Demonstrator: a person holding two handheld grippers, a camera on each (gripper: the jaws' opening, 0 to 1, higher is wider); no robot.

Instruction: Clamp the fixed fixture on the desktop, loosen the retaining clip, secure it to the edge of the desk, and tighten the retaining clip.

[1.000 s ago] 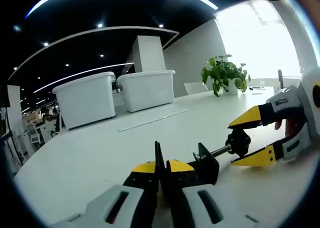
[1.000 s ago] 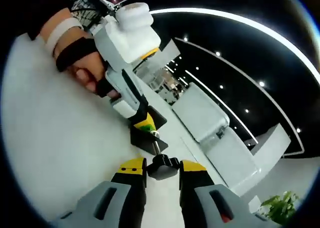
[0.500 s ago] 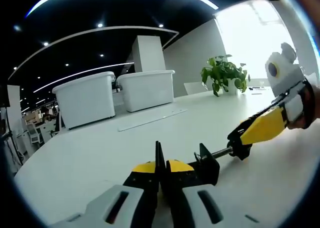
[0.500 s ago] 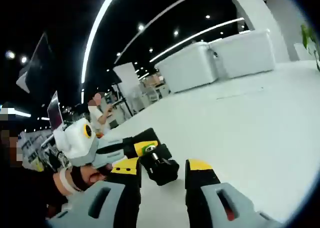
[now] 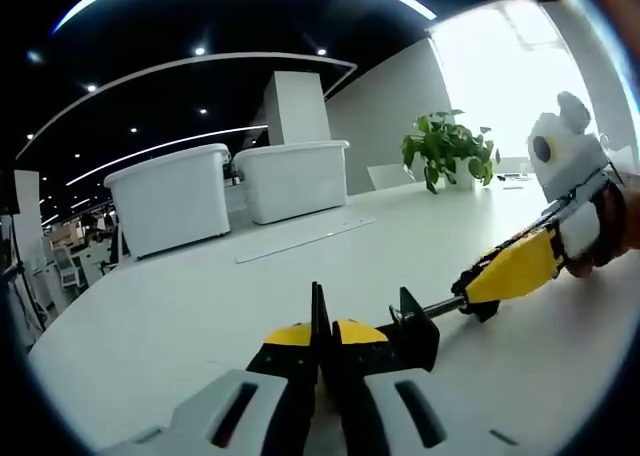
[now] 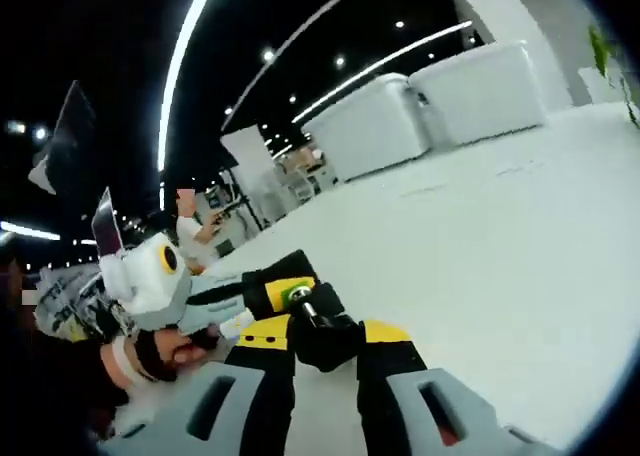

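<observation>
- My left tongs (image 5: pixel 318 338), yellow-tipped, are clamped tight on the upright plate of the small black metal clamp fixture (image 5: pixel 405 328), which rests on the broad white desk (image 5: pixel 200 316) just ahead of them.
- From the fixture's frame a thin threaded steel screw (image 5: pixel 440 303) runs out to a black knob (image 6: pixel 325 336), the retaining clip's tightening handle.
- My right tongs (image 6: pixel 325 344) are closed on that knob from both sides; in the left gripper view the same right tongs (image 5: pixel 505 271) come in from the right and meet the end of the screw.
- The fixture looks rigid and fairly light, hard metal that will not give, so the plate is a sound hold for bracing it while the knob is the place to turn.
- The knob seems small with a smooth, hard surface; I judge it may slip under the yellow tips unless the squeeze stays firm while twisting.
- The step in hand appears to be loosening the clip; mounting it on the desk edge is not yet done.
- Beyond, two white plastic lidded bins (image 5: pixel 240 191) and a green potted plant (image 5: pixel 450 148) stand well apart from the work.
</observation>
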